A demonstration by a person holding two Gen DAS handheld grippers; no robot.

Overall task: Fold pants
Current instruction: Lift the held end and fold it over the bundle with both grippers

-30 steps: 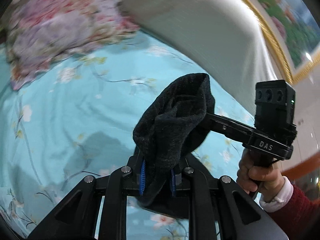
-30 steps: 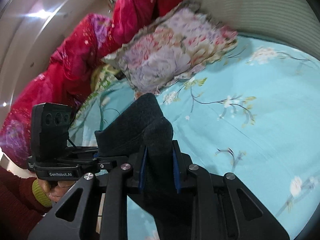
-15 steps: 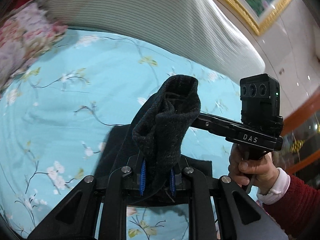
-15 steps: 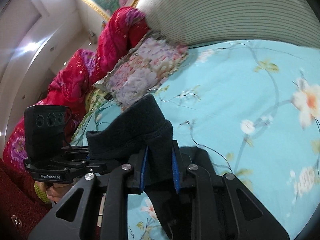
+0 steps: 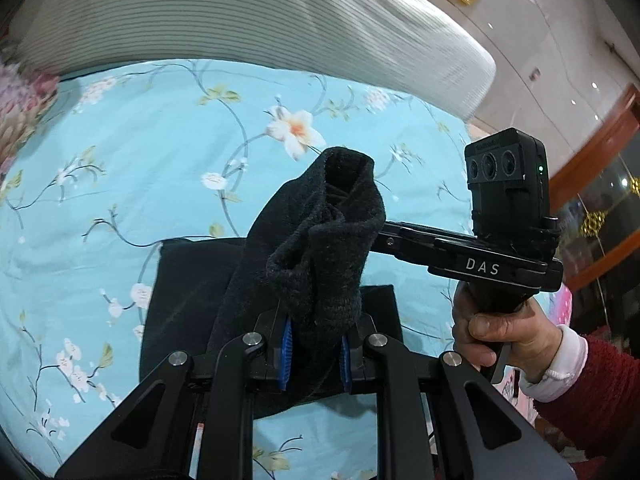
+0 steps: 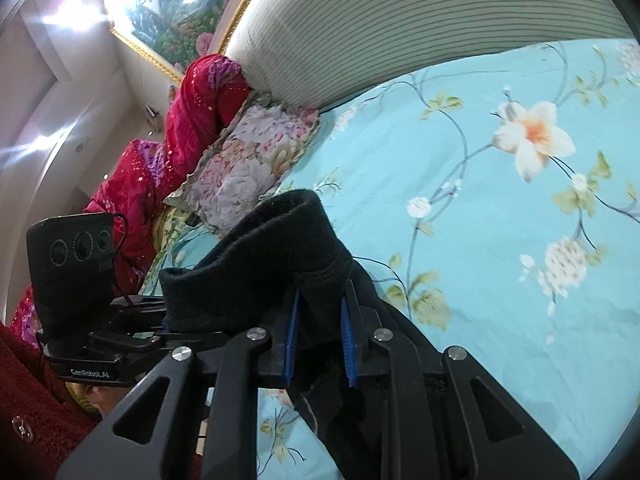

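Two tools grip the black pants (image 5: pixel 320 248): the left tool (image 5: pixel 314 356) and right tool (image 6: pixel 320 344) each clench a bunched end of one edge, lifting it clear so it can be carried over as a fold. The raised edge runs left to right between them. Beyond, the rest lies flat on the blue floral bed (image 5: pixel 140 152), stretching toward the far striped headboard (image 5: pixel 240 20).

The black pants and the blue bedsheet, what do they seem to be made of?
The pants look like thick, matte fleece or knit: their surface is fuzzy and they fold softly. The bedsheet looks like thin, smooth woven cloth, perhaps cotton: its flower print is flat and its creases are shallow.
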